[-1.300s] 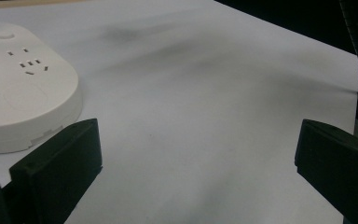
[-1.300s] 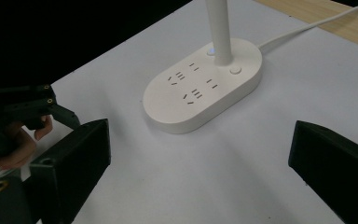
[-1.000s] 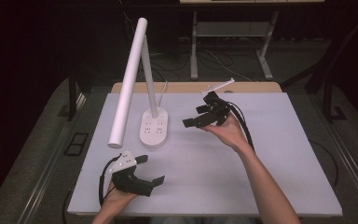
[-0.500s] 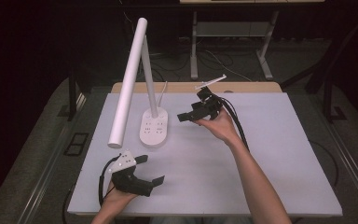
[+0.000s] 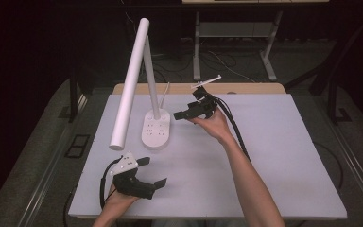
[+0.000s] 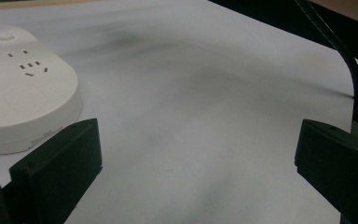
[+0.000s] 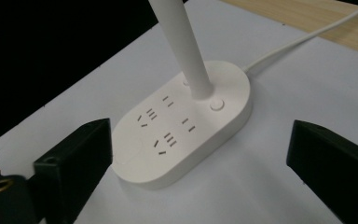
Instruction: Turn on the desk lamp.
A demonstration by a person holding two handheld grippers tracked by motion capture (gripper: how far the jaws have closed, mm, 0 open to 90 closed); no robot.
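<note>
The right gripper [image 5: 182, 113] is held just beside the lamp base [image 5: 155, 133], fingers wide; the left gripper [image 5: 152, 171], fingers wide, is kept near the counter [image 5: 283, 156] front edge.

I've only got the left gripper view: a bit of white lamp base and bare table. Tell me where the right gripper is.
Observer: The right gripper hangs just right of the lamp base, jaws open and aimed at it.
Operator: Say what is on that base beyond the sockets.
Observer: In the right gripper view, a round button sits beside the foot of the stem.
Operator: Report the lamp's head.
Observer: The lamp head, a long white bar, slopes down toward the near left, ending above the table.
Operator: Give me its cord.
Observer: A white cord leaves the base's far end.
</note>
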